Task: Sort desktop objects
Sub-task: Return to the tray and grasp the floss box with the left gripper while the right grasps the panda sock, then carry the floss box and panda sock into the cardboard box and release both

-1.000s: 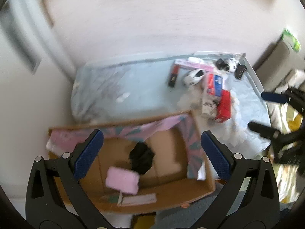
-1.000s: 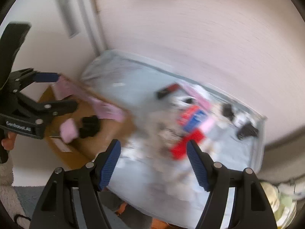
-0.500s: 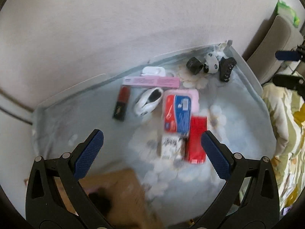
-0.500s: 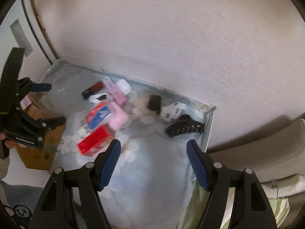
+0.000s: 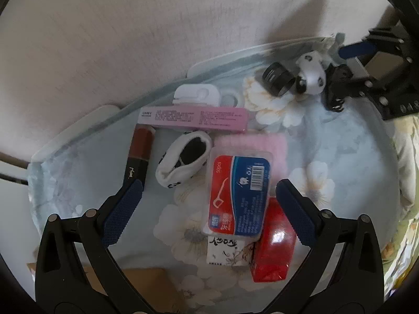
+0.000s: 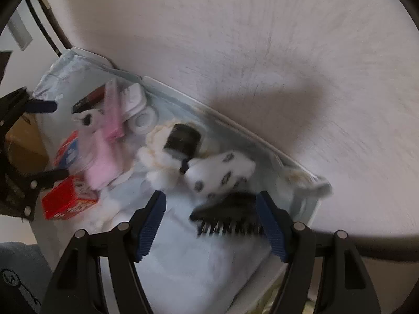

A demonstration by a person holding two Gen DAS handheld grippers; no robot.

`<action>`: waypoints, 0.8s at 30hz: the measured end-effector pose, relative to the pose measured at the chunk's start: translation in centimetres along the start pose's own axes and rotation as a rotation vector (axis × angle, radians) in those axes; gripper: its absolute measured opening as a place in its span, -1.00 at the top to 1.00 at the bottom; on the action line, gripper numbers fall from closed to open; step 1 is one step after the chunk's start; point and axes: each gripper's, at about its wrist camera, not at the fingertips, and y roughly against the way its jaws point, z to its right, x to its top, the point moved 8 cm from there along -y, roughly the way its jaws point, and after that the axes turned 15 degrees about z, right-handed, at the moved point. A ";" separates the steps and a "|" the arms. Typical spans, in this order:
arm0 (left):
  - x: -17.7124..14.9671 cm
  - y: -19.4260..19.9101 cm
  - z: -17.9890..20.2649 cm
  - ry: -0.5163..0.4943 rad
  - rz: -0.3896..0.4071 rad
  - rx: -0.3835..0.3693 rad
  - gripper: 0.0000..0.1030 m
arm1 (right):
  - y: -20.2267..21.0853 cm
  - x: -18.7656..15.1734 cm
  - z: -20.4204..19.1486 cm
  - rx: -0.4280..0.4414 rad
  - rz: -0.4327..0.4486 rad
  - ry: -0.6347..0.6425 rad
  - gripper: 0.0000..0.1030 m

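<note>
Both grippers are now hanging over the cluttered end of the desk rather than over the cardboard box, which a second ago was filling the left wrist view and is now only a brown corner (image 5: 154, 277) at the bottom edge; I take that to mean one drop-off is done and the next pick is being lined up. Nearest, the left gripper (image 5: 207, 196) is standing wide and empty over the floss-pick pack (image 5: 239, 193), its long axis running away from the gripper toward the wall, tipped slightly to the right, resting partly on the red packet (image 5: 273, 243) and a small patterned packet (image 5: 229, 252). Just left of it the rolled panda sock (image 5: 183, 162) is lying on a diagonal, its dark opening turned up and to the right, and the lipstick box (image 5: 138, 157) is lying almost lengthwise toward the wall. Beyond them the pink box (image 5: 193, 116) is lying crosswise, parallel to the wall. Farther right, the right gripper (image 6: 212, 219) is also spread wide with nothing in it, and is closing in on the black hair claw (image 6: 230, 217), whose long axis is running across the gap between the fingers, teeth pointing back toward the gripper; the picture is blurred there, so contact is hard to judge. Behind it are the spotted plush toy (image 6: 222, 172) and a black cylinder (image 6: 183, 138), near the wall.
</note>
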 end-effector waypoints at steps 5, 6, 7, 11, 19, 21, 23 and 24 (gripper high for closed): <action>-0.7 -1.3 -0.1 0.034 -0.030 -0.019 -0.93 | -3.0 0.0 0.4 0.026 -0.034 0.016 -0.30; -0.9 -1.5 -0.1 0.034 -0.036 -0.018 -0.90 | -3.4 0.0 0.6 0.026 -0.038 0.017 -0.30; -1.0 -1.7 0.0 0.036 -0.040 -0.020 -0.83 | -3.7 0.0 0.6 0.020 -0.039 0.022 -0.31; -1.4 -2.1 0.2 0.058 -0.060 -0.064 -0.35 | -4.1 0.2 0.4 0.013 -0.025 0.062 -0.30; -1.9 -1.6 0.4 0.095 -0.064 -0.113 0.01 | -3.4 0.2 0.5 -0.002 -0.021 0.108 0.07; -1.8 -1.2 0.3 0.090 -0.057 -0.112 0.01 | -2.9 0.3 0.6 -0.005 -0.014 0.104 0.10; -1.6 -0.5 0.2 0.079 -0.042 -0.109 0.01 | -2.2 0.4 0.6 -0.009 -0.007 0.099 0.12; -1.4 0.0 0.1 0.077 -0.038 -0.109 0.01 | -1.7 0.4 0.5 -0.010 -0.003 0.097 0.12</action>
